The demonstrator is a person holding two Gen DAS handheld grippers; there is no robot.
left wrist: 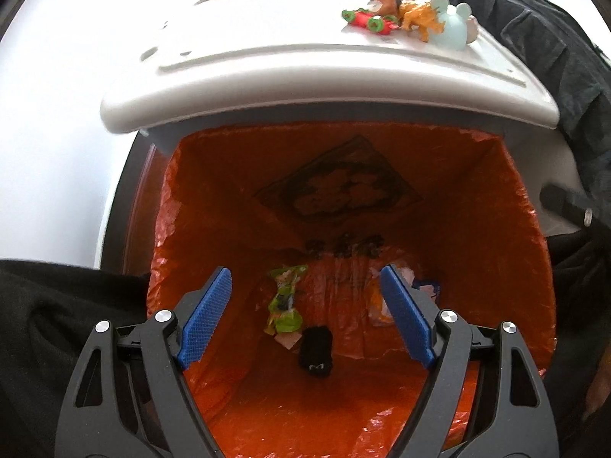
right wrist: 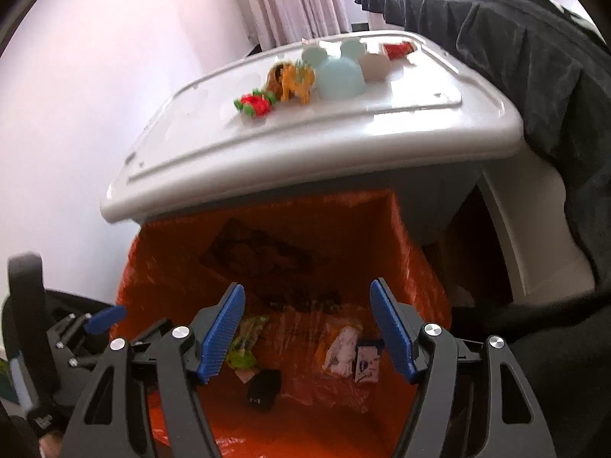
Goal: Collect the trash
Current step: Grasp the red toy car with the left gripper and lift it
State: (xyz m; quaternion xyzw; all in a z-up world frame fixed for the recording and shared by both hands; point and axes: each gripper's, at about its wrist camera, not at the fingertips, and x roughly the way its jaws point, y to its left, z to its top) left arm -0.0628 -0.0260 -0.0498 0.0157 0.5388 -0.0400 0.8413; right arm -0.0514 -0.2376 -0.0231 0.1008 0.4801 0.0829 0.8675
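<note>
Orange plastic lines the bin (left wrist: 527, 252) that both grippers hang over, and the collected trash lies at its bottom: a green wrapper (left wrist: 285, 301), a black bottle-like piece (left wrist: 316, 350), a white crumpled wrapper (right wrist: 342, 351) and a small dark-and-white packet (right wrist: 367, 358), four pieces that can be told apart, with perhaps a scrap more under them. The left gripper (left wrist: 305, 316) stands released, jaws wide and nothing between the blue pads; the right gripper (right wrist: 307, 334) is likewise spread and empty. The drop looks done, so the step in hand is probably the withdrawal: both tools are best lifted straight up, clear of the liner's thin edge, so no pad snags the plastic and drags the bag off the rim. On the white table (left wrist: 267, 76) behind the bin sit one red-and-green toy (left wrist: 368, 21), one orange animal figure (left wrist: 420, 19) and one pale blue eared dome (left wrist: 452, 24); whether these count as trash cannot be told.
</note>
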